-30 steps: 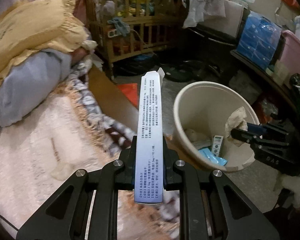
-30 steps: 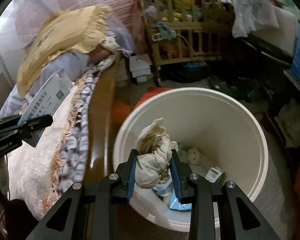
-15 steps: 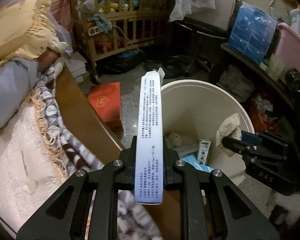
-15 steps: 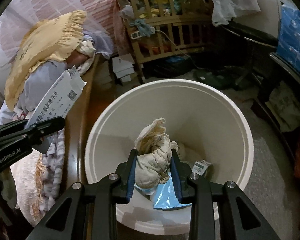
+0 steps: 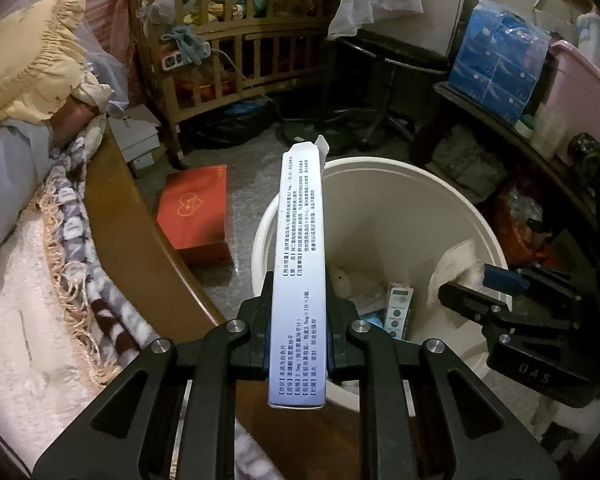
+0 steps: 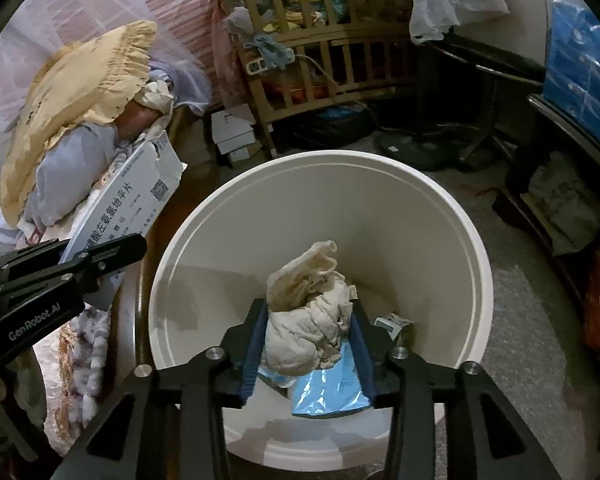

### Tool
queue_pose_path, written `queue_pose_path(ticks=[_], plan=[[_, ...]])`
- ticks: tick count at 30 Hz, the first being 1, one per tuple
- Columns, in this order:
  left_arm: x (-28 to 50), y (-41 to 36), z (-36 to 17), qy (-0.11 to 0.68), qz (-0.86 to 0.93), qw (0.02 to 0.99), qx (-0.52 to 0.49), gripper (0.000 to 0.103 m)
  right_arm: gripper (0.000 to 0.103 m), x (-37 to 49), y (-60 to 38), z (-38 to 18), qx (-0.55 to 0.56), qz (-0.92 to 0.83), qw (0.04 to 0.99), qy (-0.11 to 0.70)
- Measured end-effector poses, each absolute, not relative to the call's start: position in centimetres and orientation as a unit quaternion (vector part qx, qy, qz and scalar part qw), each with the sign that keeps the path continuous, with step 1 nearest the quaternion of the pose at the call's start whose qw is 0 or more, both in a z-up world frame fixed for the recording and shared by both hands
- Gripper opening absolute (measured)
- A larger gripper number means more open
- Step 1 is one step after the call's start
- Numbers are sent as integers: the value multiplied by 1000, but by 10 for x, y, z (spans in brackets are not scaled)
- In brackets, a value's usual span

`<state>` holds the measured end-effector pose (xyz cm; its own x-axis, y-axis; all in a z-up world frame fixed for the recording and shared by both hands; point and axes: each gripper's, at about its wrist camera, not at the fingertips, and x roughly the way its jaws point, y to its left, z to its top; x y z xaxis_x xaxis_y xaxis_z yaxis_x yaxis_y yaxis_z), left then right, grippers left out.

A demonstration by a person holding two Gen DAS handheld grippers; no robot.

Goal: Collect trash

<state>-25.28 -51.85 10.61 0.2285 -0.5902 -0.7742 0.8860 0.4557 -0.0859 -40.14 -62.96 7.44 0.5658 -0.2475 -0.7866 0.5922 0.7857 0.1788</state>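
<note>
My left gripper (image 5: 298, 320) is shut on a long white medicine box (image 5: 300, 264) with printed text, held over the near left rim of the white trash bucket (image 5: 476, 216). The box also shows in the right wrist view (image 6: 132, 204) beside the bucket (image 6: 452, 208). My right gripper (image 6: 308, 336) is shut on a crumpled cream tissue wad (image 6: 308, 304), held over the bucket's mouth; it shows in the left wrist view (image 5: 484, 292) at the bucket's right rim. Inside the bucket lie a blue wrapper (image 6: 328, 392) and a small box (image 5: 396, 308).
A bed with a wooden edge (image 5: 140, 232), blankets and a yellow pillow (image 5: 24, 56) is at the left. A red box (image 5: 196, 212) lies on the floor by the bucket. A wooden crib (image 5: 236, 40) stands behind. Cluttered shelves (image 5: 540, 128) are at the right.
Both grippers have moved from the bed toward the bucket. The box now hangs over its rim and the tissue wad sits deeper over its mouth. Both grips are unchanged.
</note>
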Motion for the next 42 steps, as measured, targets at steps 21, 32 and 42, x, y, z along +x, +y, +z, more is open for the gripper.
queue_pose_path(ticks=[21, 32, 42], plan=[[-260, -444, 156, 332, -474, 804, 138, 57, 69, -419, -581, 133, 175, -276, 893, 309], [-269, -380, 191, 290, -444, 840, 112, 57, 76, -427, -513, 178, 124, -278, 917, 256], [-284, -349, 212, 244, -435, 860, 103, 57, 76, -433, -472, 207, 99, -286, 927, 221]])
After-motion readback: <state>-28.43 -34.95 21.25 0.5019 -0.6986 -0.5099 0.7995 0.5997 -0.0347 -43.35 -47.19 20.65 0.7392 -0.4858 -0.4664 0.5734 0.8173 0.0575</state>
